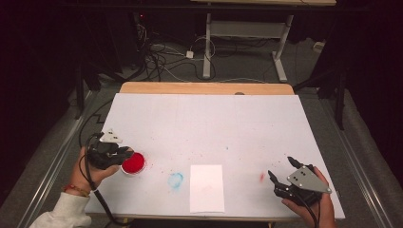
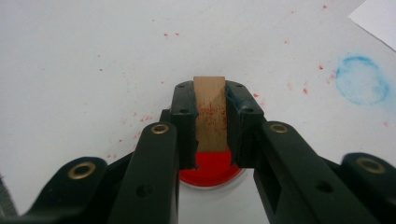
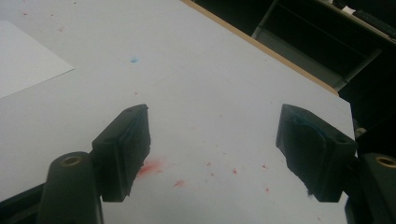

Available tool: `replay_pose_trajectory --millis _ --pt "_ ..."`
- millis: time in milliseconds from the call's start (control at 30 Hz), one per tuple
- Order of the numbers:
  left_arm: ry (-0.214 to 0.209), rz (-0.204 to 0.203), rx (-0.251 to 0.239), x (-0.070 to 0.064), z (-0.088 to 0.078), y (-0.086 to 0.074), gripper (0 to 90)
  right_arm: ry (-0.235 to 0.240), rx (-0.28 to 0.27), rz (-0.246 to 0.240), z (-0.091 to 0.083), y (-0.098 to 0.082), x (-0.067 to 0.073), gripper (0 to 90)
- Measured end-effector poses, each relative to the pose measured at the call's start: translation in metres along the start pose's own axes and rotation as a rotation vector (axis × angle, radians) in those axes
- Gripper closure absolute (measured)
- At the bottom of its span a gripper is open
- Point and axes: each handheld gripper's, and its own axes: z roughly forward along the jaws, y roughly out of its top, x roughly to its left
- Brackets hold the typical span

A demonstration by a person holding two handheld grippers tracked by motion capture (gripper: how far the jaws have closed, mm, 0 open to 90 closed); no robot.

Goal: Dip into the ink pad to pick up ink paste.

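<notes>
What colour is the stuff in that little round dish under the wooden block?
Bright red, in the dish below the wooden block; clearest in the left gripper view.

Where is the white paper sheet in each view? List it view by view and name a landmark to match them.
High view: the white paper sheet lies bottom centre, at the table's near edge.
Left gripper view: one corner shows at the top right.
Right gripper view: it lies at the left edge, upper half.
Landmark: the blue ring stain beside the sheet links the high and left gripper views; the red smear links the high and right gripper views.
</notes>
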Motion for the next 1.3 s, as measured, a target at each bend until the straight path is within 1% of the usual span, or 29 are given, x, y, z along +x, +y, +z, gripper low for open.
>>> replay_pose_trajectory --millis 33,100,167,267,300,333,400,433,467,533,567,600,733,767,800,867,967,1100,1167,1300 --pt "0.0 0.0 0.0 0.0 0.0 0.0 73.9 0.0 0.0 0.0 0.0 0.0 0.0 26.1" --pt "0.008 0.003 -0.02 -0.001 -0.011 0.001 73.9 0.0 0.002 0.004 0.001 0.0 0.0 26.1" --pt "0.005 0.005 -0.028 -0.001 -0.013 0.001 73.8 -0.005 0.0 0.003 0.0 0.0 0.0 26.3" --pt "0.004 0.015 -0.022 -0.004 -0.014 0.002 73.8 -0.01 -0.007 0.007 -0.001 0.001 0.0 26.3" --pt "0.006 0.018 -0.014 -0.005 -0.012 0.002 73.8 -0.009 -0.006 0.008 -0.001 0.001 0.0 26.3" --pt "0.006 0.018 -0.014 -0.005 -0.012 0.002 73.8 -0.007 -0.003 0.003 0.0 0.0 0.0 26.3" --pt "0.002 0.018 -0.006 -0.005 -0.008 0.001 73.8 -0.004 0.0 0.001 0.0 0.0 0.001 26.3" --pt "-0.004 0.022 0.01 -0.005 -0.002 0.001 73.8 -0.002 0.001 0.0 0.0 0.0 0.001 26.3" --pt "-0.004 0.022 0.01 -0.005 -0.002 0.001 73.8 -0.002 0.002 -0.001 0.0 0.0 0.001 26.3" --pt "-0.015 0.027 0.037 -0.006 0.007 -0.001 73.8 0.0 0.003 -0.004 0.001 0.0 0.001 26.3" --pt "-0.023 0.031 0.069 -0.006 0.017 -0.002 73.8 0.001 0.006 -0.004 0.001 0.0 0.001 26.3" --pt "-0.023 0.031 0.069 -0.006 0.017 -0.002 73.8 0.001 0.007 -0.004 0.001 0.0 0.001 26.3" --pt "-0.022 0.032 0.127 -0.004 0.035 -0.006 73.8 0.001 0.009 -0.007 0.001 0.0 0.001 26.3" --pt "-0.024 0.029 0.142 -0.004 0.041 -0.009 73.8 0.001 0.009 -0.007 0.001 0.0 0.001 26.3" --pt "-0.024 0.029 0.142 -0.004 0.041 -0.009 73.8 0.001 0.01 -0.005 0.001 0.0 0.001 26.3" --pt "-0.024 0.03 0.15 -0.005 0.047 -0.013 73.8 0.002 0.01 -0.006 0.001 -0.001 0.001 26.2" --pt "-0.033 0.018 0.135 -0.003 0.048 -0.015 73.9 0.002 0.008 -0.005 0.0 0.0 0.001 26.2" --pt "-0.002 0.037 0.142 -0.008 0.05 -0.015 73.9 0.003 0.008 -0.006 0.0 0.0 0.002 26.2" --pt "0.006 0.042 0.147 -0.01 0.051 -0.015 73.9 0.003 0.007 -0.008 0.0 0.0 0.002 26.2" --pt "-0.003 0.034 0.148 -0.008 0.052 -0.016 73.9 0.005 0.005 -0.003 0.0 0.0 0.001 26.2"
